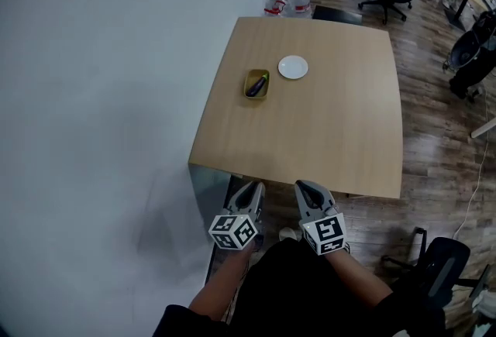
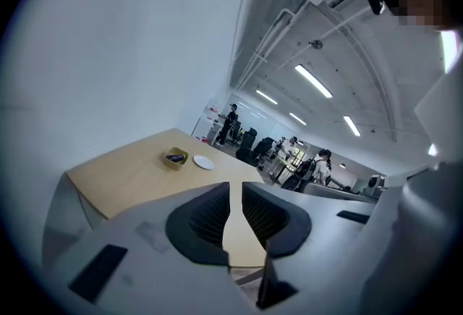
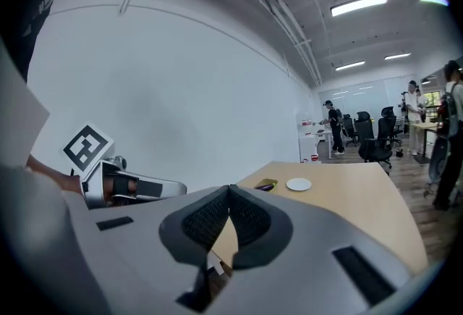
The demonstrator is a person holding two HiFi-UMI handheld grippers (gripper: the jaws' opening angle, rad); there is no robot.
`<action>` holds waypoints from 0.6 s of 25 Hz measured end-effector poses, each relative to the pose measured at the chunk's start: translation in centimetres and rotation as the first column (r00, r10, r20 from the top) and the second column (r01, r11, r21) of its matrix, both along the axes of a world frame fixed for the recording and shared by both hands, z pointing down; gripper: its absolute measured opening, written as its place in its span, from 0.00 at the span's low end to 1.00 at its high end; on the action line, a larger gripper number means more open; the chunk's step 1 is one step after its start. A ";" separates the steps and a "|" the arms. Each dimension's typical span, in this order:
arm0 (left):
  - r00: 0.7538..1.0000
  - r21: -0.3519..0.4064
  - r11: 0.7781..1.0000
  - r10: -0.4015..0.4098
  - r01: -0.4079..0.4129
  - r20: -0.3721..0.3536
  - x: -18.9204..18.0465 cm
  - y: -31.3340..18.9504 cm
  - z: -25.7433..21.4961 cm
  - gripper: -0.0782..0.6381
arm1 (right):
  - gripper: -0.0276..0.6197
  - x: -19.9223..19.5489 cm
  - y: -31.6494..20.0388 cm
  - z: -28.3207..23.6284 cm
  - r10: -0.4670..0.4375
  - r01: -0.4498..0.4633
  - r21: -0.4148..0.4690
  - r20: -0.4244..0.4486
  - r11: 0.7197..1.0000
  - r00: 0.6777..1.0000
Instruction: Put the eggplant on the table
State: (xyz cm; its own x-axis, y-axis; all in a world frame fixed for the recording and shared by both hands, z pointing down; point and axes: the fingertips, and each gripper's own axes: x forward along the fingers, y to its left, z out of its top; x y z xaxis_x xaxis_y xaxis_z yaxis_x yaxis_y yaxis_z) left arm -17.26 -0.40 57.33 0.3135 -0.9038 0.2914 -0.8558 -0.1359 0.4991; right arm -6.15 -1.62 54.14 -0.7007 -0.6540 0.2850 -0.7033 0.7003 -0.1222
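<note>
Though apart, one eggplant point(image 1: 259, 83), one plate point(image 1: 293, 67)

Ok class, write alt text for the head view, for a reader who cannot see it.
A purple eggplant lies in a yellow dish beside a white plate on a wooden table, seen from above. At the table's near edge a person holds the left gripper and right gripper, both empty, well short of the dish.

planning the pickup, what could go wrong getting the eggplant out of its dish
The eggplant lies in a yellow dish; jaws may catch its rim and drag or tip it. The white plate sits close beside the dish and could get knocked. The left gripper is barely open and the right gripper shut; both need opening first.
</note>
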 end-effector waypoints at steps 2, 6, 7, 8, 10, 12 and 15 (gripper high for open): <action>1.000 0.007 1.000 -0.010 0.010 -0.019 1.0 0.8 0.4 0.18 | 0.14 2.5 -0.3 0.5 0.024 -0.024 0.004 -0.024 1.000 0.999; 0.995 0.047 0.999 -0.021 0.016 0.095 2.8 1.5 -0.5 0.15 | 0.14 7.3 -1.6 0.4 0.092 -0.091 0.022 -0.040 0.996 0.995; 0.992 0.063 0.998 -0.026 0.018 0.126 3.1 1.6 -1.1 0.14 | 0.14 8.3 -1.8 0.0 0.109 -0.108 0.027 -0.036 0.994 0.993; 0.987 0.079 0.997 -0.032 0.020 0.156 3.4 1.6 -1.7 0.14 | 0.14 9.3 -1.9 -0.4 0.125 -0.124 0.029 -0.032 0.992 0.992; 0.978 0.107 0.994 -0.039 0.018 0.206 4.0 1.6 -2.9 0.13 | 0.14 11.1 -2.2 -1.1 0.148 -0.147 0.030 -0.026 0.989 0.989; 0.974 0.125 0.992 -0.039 0.011 0.222 5.0 1.7 -3.8 0.13 | 0.14 12.9 -2.3 -1.7 0.161 -0.160 0.042 -0.034 0.986 0.986; 0.974 0.150 0.988 -0.061 0.028 0.219 6.3 1.5 -4.9 0.13 | 0.14 16.0 -2.1 -2.5 0.187 -0.184 0.060 -0.052 0.981 0.981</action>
State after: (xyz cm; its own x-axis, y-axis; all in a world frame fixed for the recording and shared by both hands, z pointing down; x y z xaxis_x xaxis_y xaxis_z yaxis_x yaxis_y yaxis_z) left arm -10.92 1.08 52.40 0.2137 -0.9531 0.2143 -0.9500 -0.1516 0.2731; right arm 9.87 -3.76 51.65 -0.5496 -0.7867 0.2811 -0.8262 0.5617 -0.0434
